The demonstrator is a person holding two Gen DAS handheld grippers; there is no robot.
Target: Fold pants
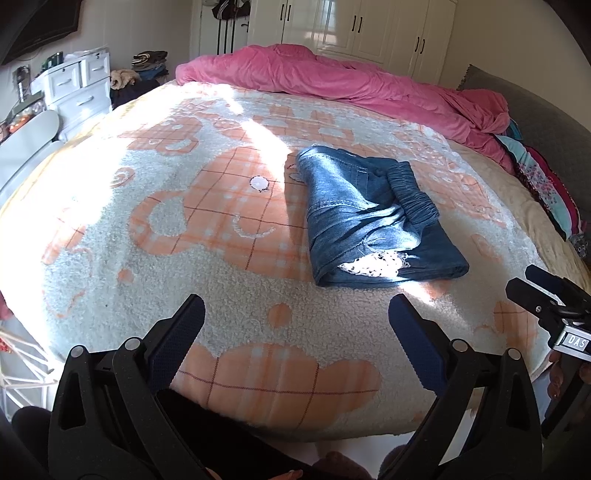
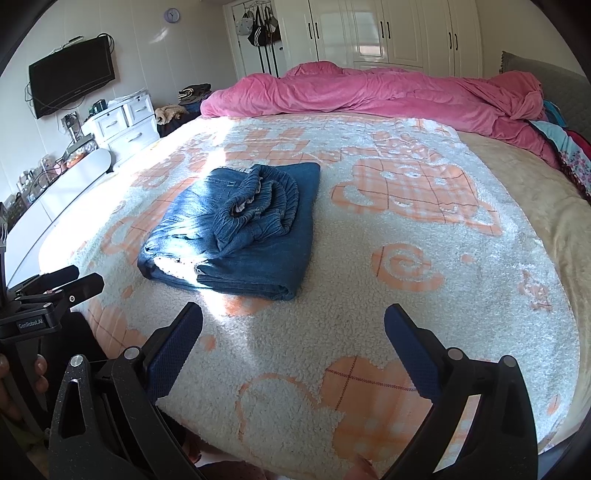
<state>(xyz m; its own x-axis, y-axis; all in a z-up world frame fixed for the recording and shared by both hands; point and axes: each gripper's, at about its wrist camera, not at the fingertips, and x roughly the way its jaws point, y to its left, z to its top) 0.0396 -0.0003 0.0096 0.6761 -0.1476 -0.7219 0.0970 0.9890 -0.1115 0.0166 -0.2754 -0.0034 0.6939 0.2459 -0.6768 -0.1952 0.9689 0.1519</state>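
A pair of blue denim pants (image 1: 373,218) lies folded into a compact stack on the bed, with the elastic waistband on top; it also shows in the right wrist view (image 2: 236,229). My left gripper (image 1: 295,314) is open and empty, held above the blanket short of the pants. My right gripper (image 2: 293,321) is open and empty, also short of the pants. The right gripper shows at the right edge of the left wrist view (image 1: 517,280), and the left gripper shows at the left edge of the right wrist view (image 2: 79,278).
The bed carries a white and orange fleece blanket (image 1: 184,229). A pink duvet (image 1: 332,77) is bunched along the far side. White drawers (image 2: 125,122) and a wall TV (image 2: 72,79) stand to the left. White wardrobes (image 2: 388,33) line the back.
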